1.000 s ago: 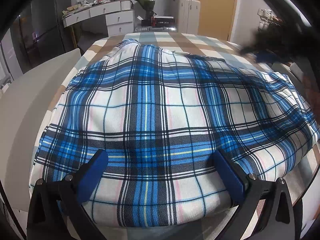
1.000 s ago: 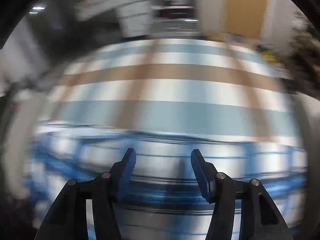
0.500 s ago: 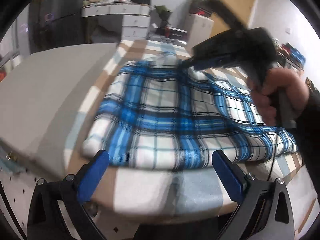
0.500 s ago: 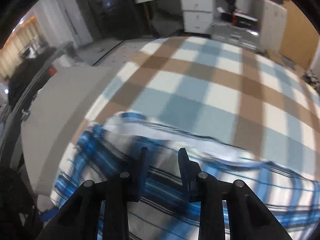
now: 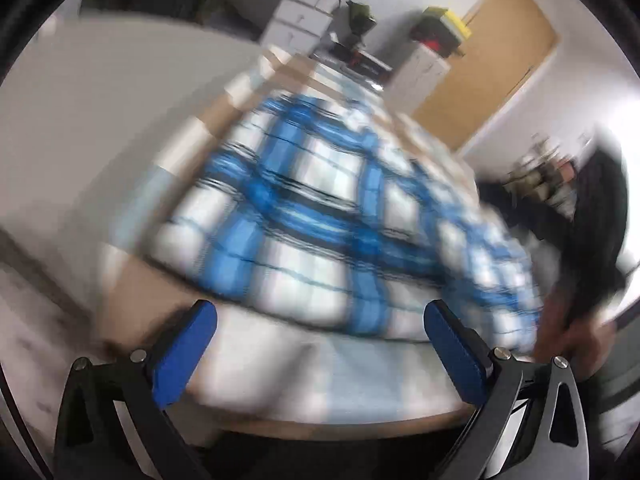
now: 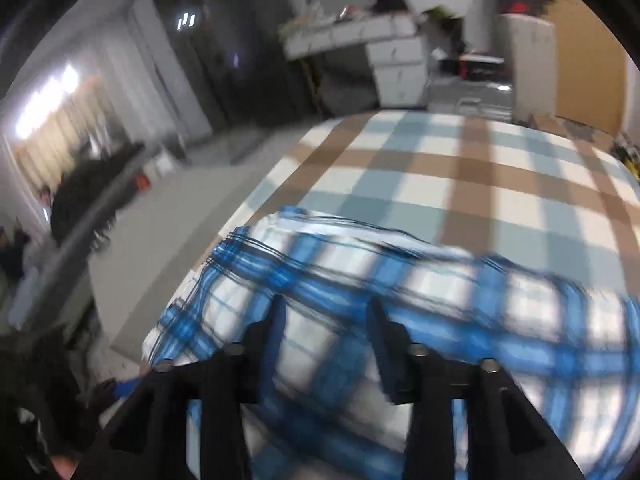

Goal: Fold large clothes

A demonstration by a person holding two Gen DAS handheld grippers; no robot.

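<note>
Right wrist: plaid garment (image 6: 400, 300) on checked tabletop (image 6: 460, 176)

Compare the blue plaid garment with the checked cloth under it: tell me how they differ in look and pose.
The blue plaid garment has bright blue and white squares crossed by thin dark lines; the checked cloth has pale blue, white and tan blocks with no thin lines. The garment lies folded in a rumpled heap at the near end; the cloth is spread flat and smooth. The garment covers only part of the surface; the cloth runs well beyond it. Both are checked fabrics.
</note>
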